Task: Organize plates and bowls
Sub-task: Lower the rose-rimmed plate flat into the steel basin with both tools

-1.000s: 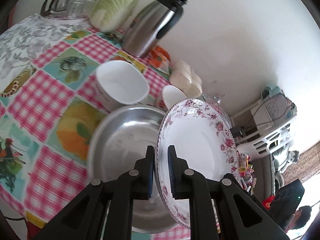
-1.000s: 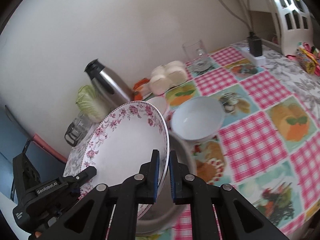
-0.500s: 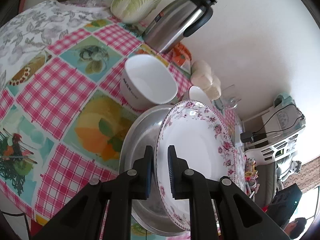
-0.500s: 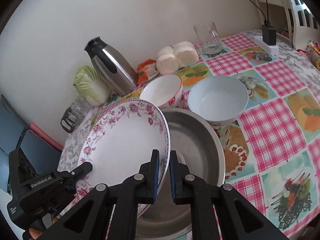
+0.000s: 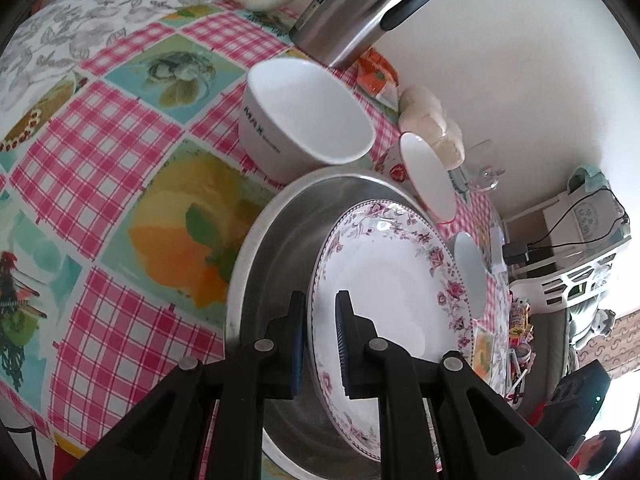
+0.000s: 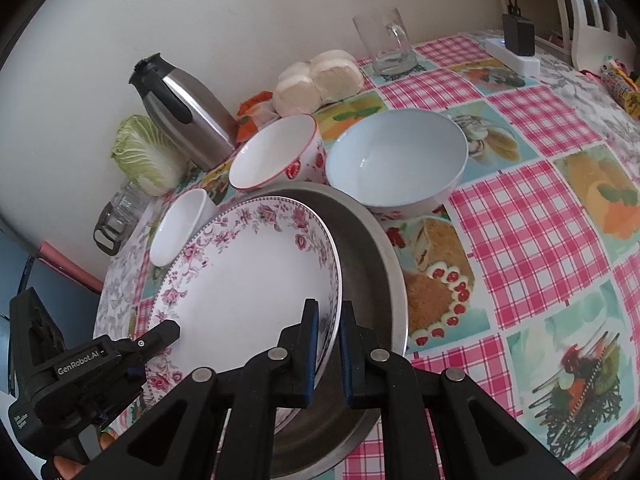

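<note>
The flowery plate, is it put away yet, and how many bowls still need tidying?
Not yet. Both grippers, left and right, pinch the flowery plate by its rim, over the metal pan. Nothing looks stacked so far. Three bowls wait on the table: the red-rimmed bowl, pale blue bowl and small white bowl.

Right-wrist view: plate [image 6: 240, 276] sits over the metal basin [image 6: 372, 276], w/ right gripper [image 6: 329, 320] clamped on its near rim & left gripper [image 6: 160, 336] at its left edge. Behind basin, L to R: small bowl [image 6: 176, 228], rimmed bowl [image 6: 276, 152], big bowl [image 6: 396, 160], the last two touching. Further back by the wall: cabbage [image 6: 144, 156], flask [image 6: 188, 112], buns [image 6: 316, 80], glass mug [image 6: 386, 40]; all on the table [image 6: 540, 220].
</note>
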`<state>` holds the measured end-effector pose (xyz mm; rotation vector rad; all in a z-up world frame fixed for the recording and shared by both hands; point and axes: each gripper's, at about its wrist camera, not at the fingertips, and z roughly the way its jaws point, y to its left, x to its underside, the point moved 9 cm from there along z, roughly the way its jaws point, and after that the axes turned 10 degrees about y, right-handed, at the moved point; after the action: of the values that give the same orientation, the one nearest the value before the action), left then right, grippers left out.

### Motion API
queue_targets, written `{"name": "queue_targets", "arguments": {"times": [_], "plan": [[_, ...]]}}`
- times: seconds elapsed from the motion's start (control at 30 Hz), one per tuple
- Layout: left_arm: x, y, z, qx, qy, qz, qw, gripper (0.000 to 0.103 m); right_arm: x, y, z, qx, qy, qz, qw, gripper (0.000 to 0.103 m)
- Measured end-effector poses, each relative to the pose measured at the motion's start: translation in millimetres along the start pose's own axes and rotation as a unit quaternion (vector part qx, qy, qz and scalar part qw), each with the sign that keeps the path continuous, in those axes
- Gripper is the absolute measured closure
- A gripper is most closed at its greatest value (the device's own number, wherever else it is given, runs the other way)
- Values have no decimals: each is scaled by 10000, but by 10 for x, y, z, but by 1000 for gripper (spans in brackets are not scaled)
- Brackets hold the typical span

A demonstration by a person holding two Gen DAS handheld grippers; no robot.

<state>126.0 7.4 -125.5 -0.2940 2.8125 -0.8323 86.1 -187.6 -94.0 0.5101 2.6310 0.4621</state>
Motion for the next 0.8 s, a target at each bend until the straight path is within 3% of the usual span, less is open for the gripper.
{"name": "queue_targets", "arguments": {"times": [0.33,0.8], "plan": [[-3,-7,39,-199,-11,15,9998,90,0,-12,84,108,121,-36,9999,92],[-44,-33,99,-748,-72,200,9970,90,7,-4,120,338,241,-216,9989,92]]}}
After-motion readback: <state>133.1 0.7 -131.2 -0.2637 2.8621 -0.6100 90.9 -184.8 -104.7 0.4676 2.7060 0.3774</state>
